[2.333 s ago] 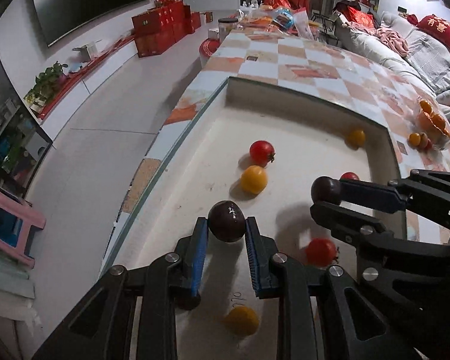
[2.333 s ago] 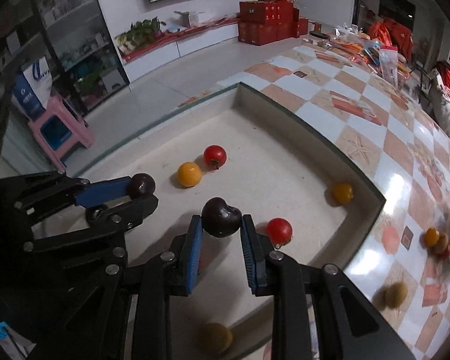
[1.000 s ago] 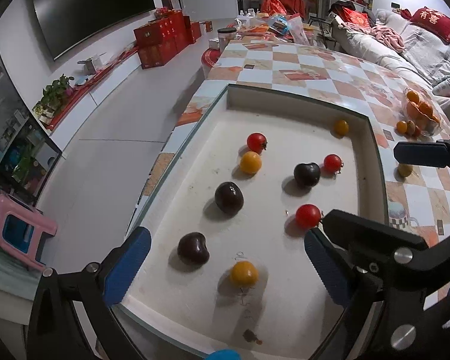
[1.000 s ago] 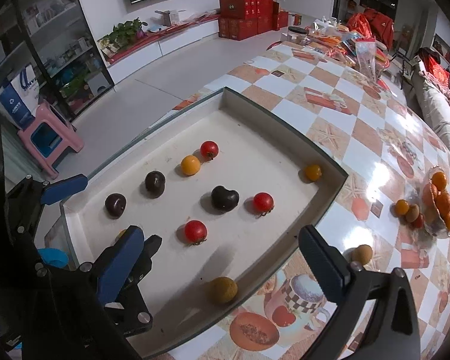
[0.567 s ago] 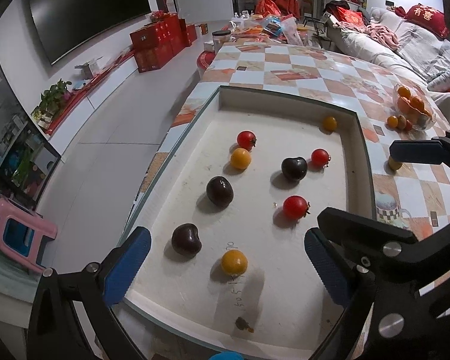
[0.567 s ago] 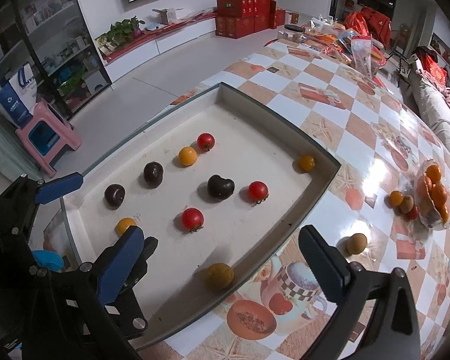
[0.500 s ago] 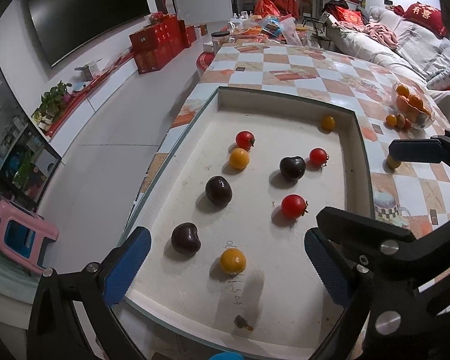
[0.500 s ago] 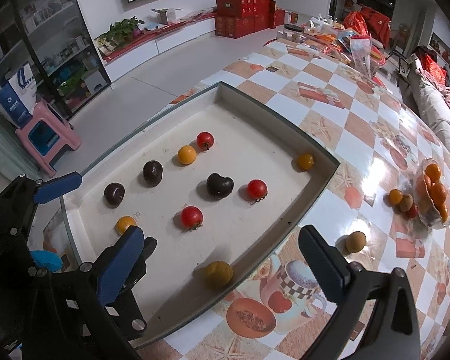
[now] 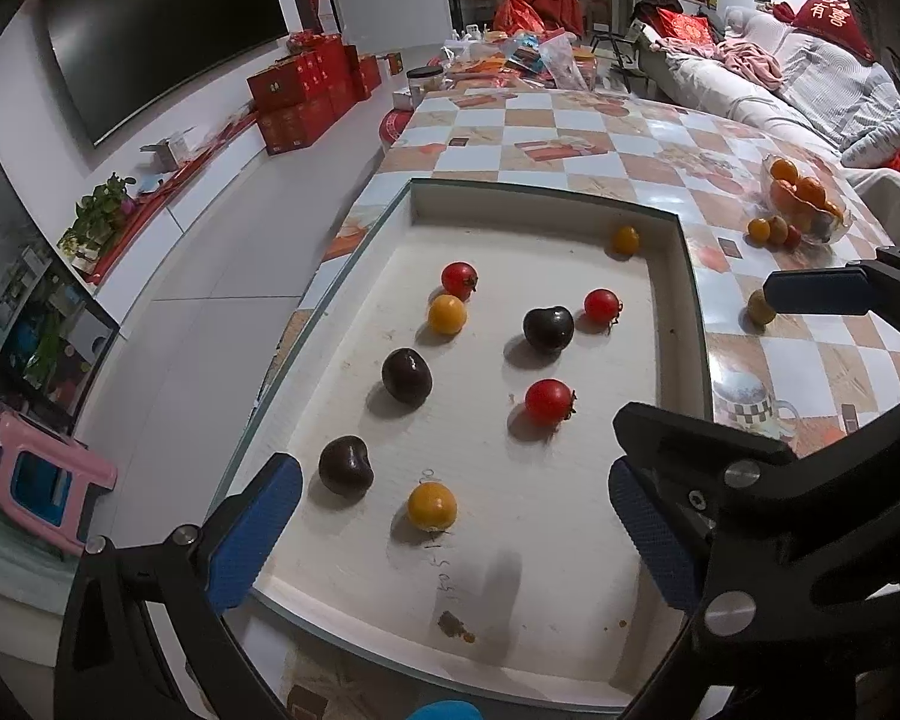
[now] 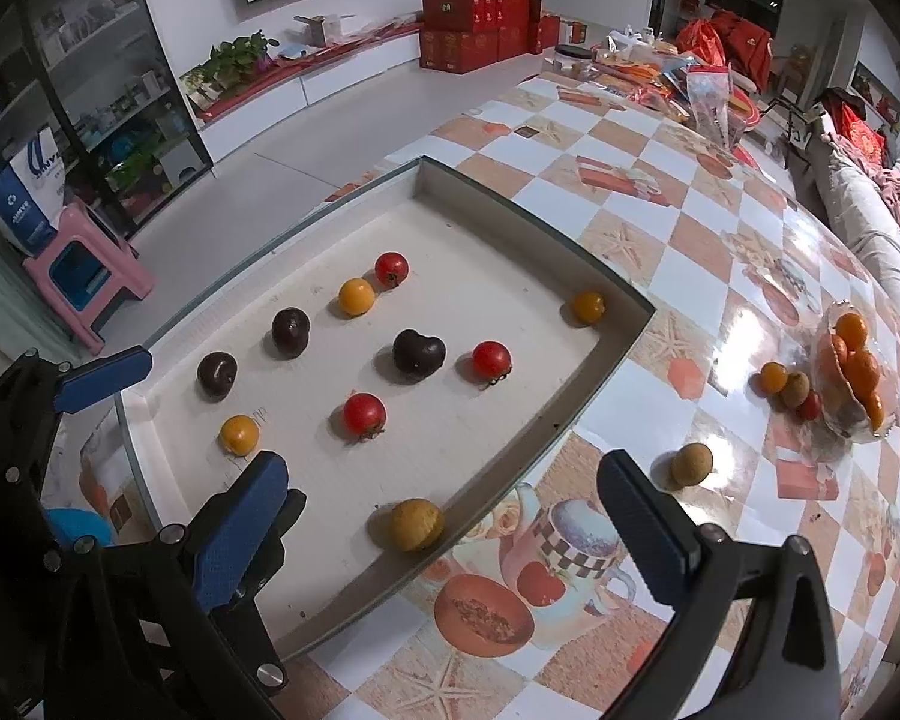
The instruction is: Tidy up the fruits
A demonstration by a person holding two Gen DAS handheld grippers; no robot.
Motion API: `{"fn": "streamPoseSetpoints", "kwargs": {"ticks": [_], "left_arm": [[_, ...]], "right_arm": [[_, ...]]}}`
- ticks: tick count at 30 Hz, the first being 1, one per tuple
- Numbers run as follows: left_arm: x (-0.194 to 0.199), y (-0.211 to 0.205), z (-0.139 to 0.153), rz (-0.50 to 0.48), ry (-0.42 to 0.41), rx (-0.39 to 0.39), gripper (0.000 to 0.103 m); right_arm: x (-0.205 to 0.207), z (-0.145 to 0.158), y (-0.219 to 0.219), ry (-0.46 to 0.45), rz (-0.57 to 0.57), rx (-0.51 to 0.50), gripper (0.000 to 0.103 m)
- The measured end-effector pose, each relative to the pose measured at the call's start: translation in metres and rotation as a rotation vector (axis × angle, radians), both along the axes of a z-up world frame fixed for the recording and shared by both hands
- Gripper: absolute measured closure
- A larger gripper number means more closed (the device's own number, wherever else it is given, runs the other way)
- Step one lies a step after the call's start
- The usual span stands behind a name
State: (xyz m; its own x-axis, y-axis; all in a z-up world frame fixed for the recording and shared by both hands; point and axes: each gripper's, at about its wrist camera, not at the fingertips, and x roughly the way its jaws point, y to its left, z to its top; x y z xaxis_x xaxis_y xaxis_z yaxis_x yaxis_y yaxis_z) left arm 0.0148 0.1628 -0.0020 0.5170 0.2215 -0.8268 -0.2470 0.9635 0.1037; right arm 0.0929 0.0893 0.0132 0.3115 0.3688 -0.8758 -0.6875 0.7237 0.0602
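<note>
A shallow white tray (image 9: 669, 222) (image 10: 618, 300) holds loose fruits. Three dark plums (image 9: 406, 376) (image 9: 345, 464) (image 9: 548, 328) lie among three red tomatoes (image 9: 548, 400) (image 9: 602, 305) (image 9: 458, 278) and yellow tomatoes (image 9: 431, 506) (image 9: 446, 314) (image 9: 624, 239). A tan fruit (image 10: 414, 523) lies by the tray's near wall. My left gripper (image 9: 450, 525) is wide open and empty above the tray's near edge. My right gripper (image 10: 444, 531) is wide open and empty, above the tray's right corner.
A glass bowl of oranges (image 10: 852, 372) stands on the checkered tablecloth at right, with small fruits (image 10: 786, 384) beside it and one tan fruit (image 10: 692, 464) nearer. A pink stool (image 10: 84, 276) stands on the floor at left. Clutter fills the table's far end.
Both grippers let go of the dark plums they held, opened wide and pulled back and up from the tray. The plums now lie in the tray.
</note>
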Motion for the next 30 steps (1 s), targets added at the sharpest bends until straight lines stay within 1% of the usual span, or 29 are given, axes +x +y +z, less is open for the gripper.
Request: {"fn": "streamPoseSetpoints", "kwargs": {"ticks": [5,15,22,26,30], "left_arm": [[-0.0017,-0.0001,-0.0021,0.002,0.016,-0.026,0.0],[-0.0037,-0.0009,-0.003,0.006,0.018,-0.025,0.0],[-0.0069,-0.0002,-0.004,0.017,0.025,-0.047,0.0],[-0.0086,-0.0003,-0.0023,0.02,0.01,-0.053,0.0],[-0.0091,-0.0012,-0.0014,0.018,0.012,-0.047,0.0]], "right_arm": [[-0.0004,-0.003,-0.0033,0.003,-0.009,-0.013,0.0],[-0.0017,-0.0029,-0.0076,0.005,-0.016,-0.013,0.0],[-0.0025,-0.0018,-0.0078,0.003,-0.016,-0.012,0.0],[-0.0031,-0.0016,-0.0081,0.005,-0.016,-0.01,0.0],[-0.0044,-0.0021,-0.0089,0.006,-0.018,-0.012,0.0]]}}
